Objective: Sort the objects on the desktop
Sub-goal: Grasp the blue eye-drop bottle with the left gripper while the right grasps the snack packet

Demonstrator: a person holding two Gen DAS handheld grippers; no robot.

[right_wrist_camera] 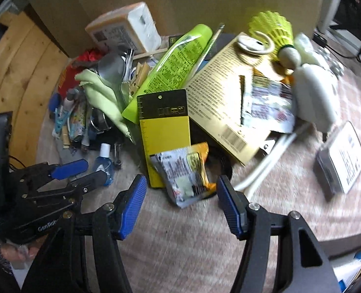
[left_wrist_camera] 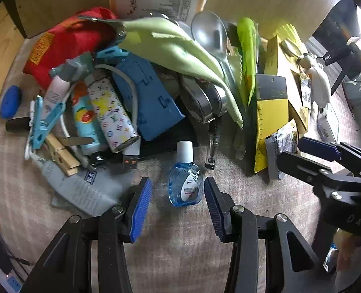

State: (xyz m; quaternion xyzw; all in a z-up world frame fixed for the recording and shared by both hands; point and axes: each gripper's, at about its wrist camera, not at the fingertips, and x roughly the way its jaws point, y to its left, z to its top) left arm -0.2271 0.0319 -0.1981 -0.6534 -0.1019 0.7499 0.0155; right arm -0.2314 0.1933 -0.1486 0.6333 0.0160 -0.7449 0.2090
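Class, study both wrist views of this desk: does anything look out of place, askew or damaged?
Nothing looks damaged or spilled, but almost everything is askew: a jumbled heap. A green cloth drapes over a metal spoon, and a yellow card lies tilted under a crumpled snack packet. Only the blue eye-drop bottle lies apart.

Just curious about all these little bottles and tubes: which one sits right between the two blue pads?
The small clear-blue eye-drop bottle with the white cap. It stands alone on the mat between the left tool's open pads, while the other tubes lie in the pile to its left.
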